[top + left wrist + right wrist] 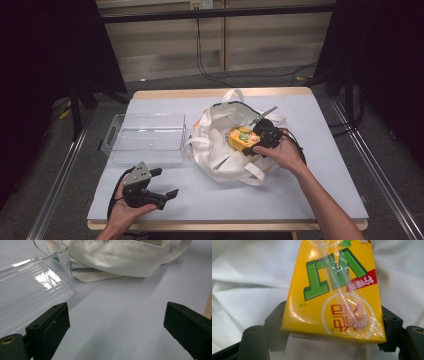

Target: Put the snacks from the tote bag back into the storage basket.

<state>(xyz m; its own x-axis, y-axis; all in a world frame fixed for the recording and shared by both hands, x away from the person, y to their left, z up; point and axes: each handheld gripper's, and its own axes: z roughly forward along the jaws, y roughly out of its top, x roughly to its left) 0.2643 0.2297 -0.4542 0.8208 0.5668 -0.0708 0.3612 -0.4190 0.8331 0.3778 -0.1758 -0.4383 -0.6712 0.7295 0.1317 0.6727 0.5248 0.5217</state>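
Yellow coated card makes up the drink carton, a small brick-shaped juice box with green lettering and a straw in clear wrap stuck down one face. The right gripper is closed on it, one jaw against each narrow side near one end, and holds it over the open mouth of the white cloth bag, which lies slumped right of the table's middle. Card of this kind is smooth and a little slick, and the walls are thin; if the carton is full, it likely has some heft for its size and would bulge or crease under a hard squeeze. A firm but moderate hold across the narrow sides, where the folded edges stiffen it, looks the safest, and the jaws would be surer nearer the middle than at the end, where the box could pivot or slip. The wrapped straw is best kept clear of the pads. The clear plastic tray sits just left of the bag and looks a likely place for the carton. The left gripper hovers at the near left with its jaws spread wide on nothing.
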